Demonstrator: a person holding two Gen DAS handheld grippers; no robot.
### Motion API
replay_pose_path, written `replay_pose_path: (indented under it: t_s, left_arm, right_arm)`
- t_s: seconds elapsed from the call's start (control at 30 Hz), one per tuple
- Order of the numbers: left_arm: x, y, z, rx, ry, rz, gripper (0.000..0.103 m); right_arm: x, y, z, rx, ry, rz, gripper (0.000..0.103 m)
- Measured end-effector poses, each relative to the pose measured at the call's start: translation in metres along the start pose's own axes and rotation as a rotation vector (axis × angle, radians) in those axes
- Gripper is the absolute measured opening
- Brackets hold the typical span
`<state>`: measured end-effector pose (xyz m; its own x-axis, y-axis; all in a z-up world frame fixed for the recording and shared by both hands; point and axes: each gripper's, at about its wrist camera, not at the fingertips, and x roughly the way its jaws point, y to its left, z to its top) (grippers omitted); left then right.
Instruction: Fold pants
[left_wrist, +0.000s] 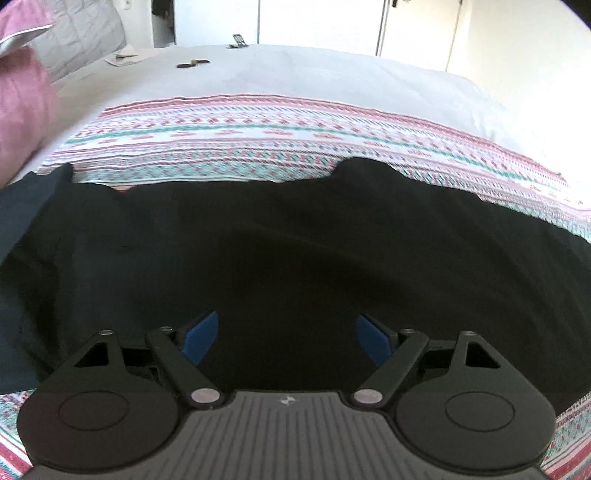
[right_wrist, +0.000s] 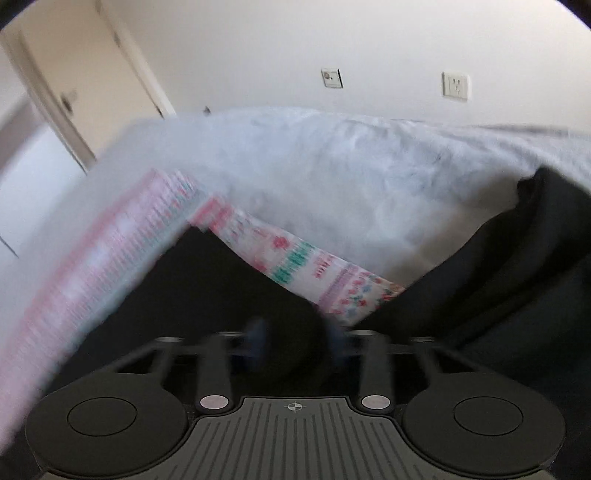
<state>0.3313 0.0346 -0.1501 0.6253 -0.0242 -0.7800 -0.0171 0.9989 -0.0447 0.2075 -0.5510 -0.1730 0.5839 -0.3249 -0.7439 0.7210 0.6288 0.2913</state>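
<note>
Black pants (left_wrist: 295, 236) lie spread across a patterned pink-and-teal cloth (left_wrist: 258, 129) on a white bed (left_wrist: 332, 70). My left gripper (left_wrist: 286, 334) is open just above the black fabric, its blue pads (left_wrist: 201, 334) wide apart and holding nothing. In the right wrist view the frame is blurred. The pants (right_wrist: 207, 295) show as two dark parts that meet near my right gripper (right_wrist: 295, 341). Black fabric bulges between its blue pads (right_wrist: 255, 341), which stand a moderate way apart. I cannot tell whether they pinch the fabric.
A pink pillow (left_wrist: 22, 110) and a grey quilted pillow (left_wrist: 81, 37) sit at the left. Small dark items (left_wrist: 192, 63) lie on the far sheet. White wardrobe doors (left_wrist: 321, 22) stand behind. A door (right_wrist: 85, 85) and wall sockets (right_wrist: 456, 85) show in the right wrist view.
</note>
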Motion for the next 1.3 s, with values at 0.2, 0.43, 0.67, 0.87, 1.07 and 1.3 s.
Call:
replay_pose_path:
  t_s: [0.2, 0.43, 0.67, 0.87, 1.07, 1.3]
  left_arm:
    - [0.007, 0.003, 0.002, -0.006, 0.007, -0.012, 0.079]
    - [0.007, 0.009, 0.004, -0.022, 0.016, -0.022, 0.079]
    - [0.008, 0.015, 0.005, -0.037, 0.03, -0.046, 0.079]
    - [0.013, 0.012, 0.006, -0.026, 0.032, -0.047, 0.08]
    - [0.017, 0.016, 0.006, -0.04, 0.044, -0.049, 0.08]
    - [0.02, 0.018, 0.007, -0.051, 0.065, -0.082, 0.084]
  right_arm:
    - [-0.037, -0.011, 0.014, 0.027, -0.053, 0.074, 0.01]
    - [-0.025, -0.019, 0.002, -0.04, 0.055, 0.016, 0.022]
    - [-0.031, -0.033, 0.001, 0.056, 0.037, 0.04, 0.081]
    - [-0.018, -0.016, -0.006, 0.052, 0.044, -0.008, 0.04]
    - [-0.043, -0.003, -0.003, 0.083, -0.072, 0.053, 0.009]
    - [-0.129, 0.112, -0.039, -0.301, -0.4, 0.264, 0.008]
